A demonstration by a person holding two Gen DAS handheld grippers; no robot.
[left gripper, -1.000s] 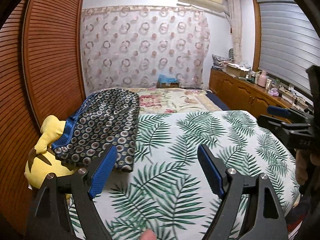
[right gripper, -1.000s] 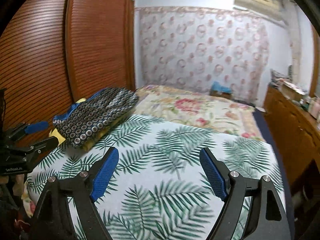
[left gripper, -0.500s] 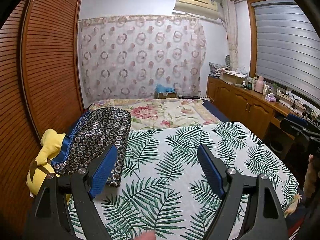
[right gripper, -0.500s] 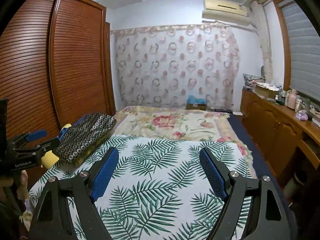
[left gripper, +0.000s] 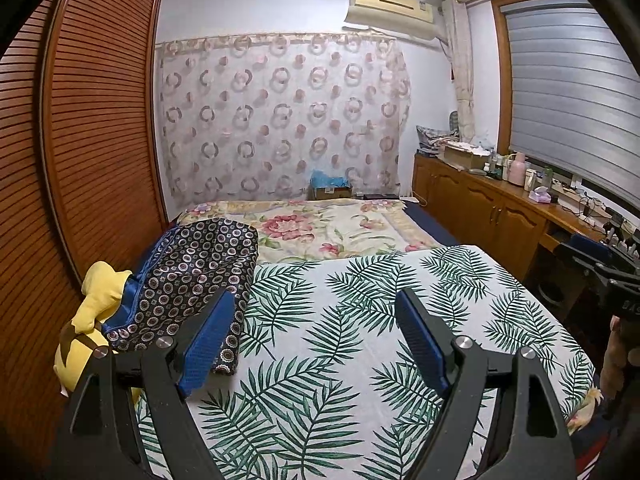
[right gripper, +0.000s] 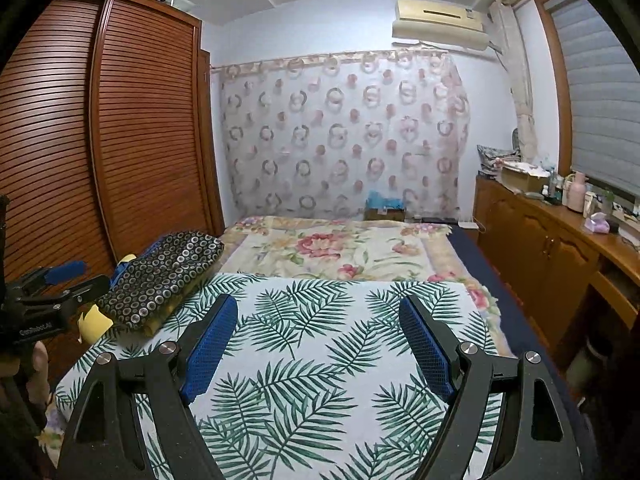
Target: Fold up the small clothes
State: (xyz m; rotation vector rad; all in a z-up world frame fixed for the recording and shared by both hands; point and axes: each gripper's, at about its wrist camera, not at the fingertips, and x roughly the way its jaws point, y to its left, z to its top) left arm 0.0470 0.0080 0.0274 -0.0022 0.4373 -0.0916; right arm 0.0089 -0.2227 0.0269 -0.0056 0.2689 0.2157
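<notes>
A dark garment with a ring pattern and blue lining (left gripper: 192, 280) lies folded at the left side of the bed, partly over a yellow plush toy (left gripper: 92, 320). It also shows in the right wrist view (right gripper: 164, 276). My left gripper (left gripper: 316, 340) is open and empty, held above the palm-leaf sheet (left gripper: 360, 320), just right of the garment. My right gripper (right gripper: 320, 344) is open and empty over the same sheet (right gripper: 320, 360), well right of the garment. Each gripper shows at the edge of the other's view: the right one (left gripper: 600, 264), the left one (right gripper: 48, 292).
A floral blanket (left gripper: 320, 228) covers the far half of the bed. A slatted wooden wardrobe (left gripper: 80, 140) stands along the left. A wooden cabinet (left gripper: 500, 208) with bottles and boxes runs along the right wall under the window.
Both grippers have tilted up and drawn back from the bed, so more of the room and ceiling shows. Both stayed open and empty. The garment has not moved.
</notes>
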